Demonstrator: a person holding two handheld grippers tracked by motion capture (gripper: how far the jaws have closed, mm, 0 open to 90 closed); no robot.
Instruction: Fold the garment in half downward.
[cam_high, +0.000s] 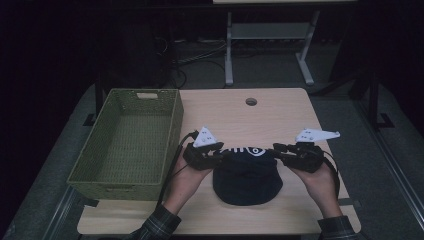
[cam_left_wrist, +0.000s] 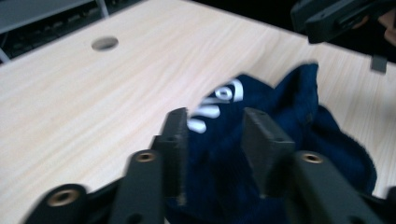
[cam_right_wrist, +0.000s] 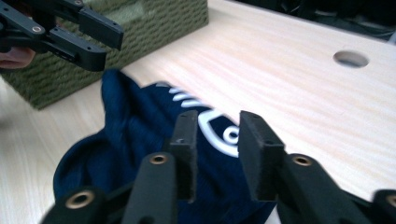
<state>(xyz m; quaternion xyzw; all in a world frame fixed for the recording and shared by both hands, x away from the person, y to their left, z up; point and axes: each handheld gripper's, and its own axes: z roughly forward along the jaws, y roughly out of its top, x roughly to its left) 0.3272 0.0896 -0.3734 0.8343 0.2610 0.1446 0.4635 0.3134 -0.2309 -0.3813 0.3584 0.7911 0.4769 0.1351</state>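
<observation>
A dark navy knitted cap with white lettering (cam_high: 247, 175) lies on the pale wooden table (cam_high: 260, 115), lettered edge facing away from the person. Left gripper (cam_high: 218, 153) and right gripper (cam_high: 278, 149) flank it, jaws apart. The green woven basket (cam_high: 125, 145) beside it holds nothing.

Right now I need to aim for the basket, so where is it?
In the high view the green woven basket sits on the table's left side, just left of the left gripper and the navy hat.
</observation>
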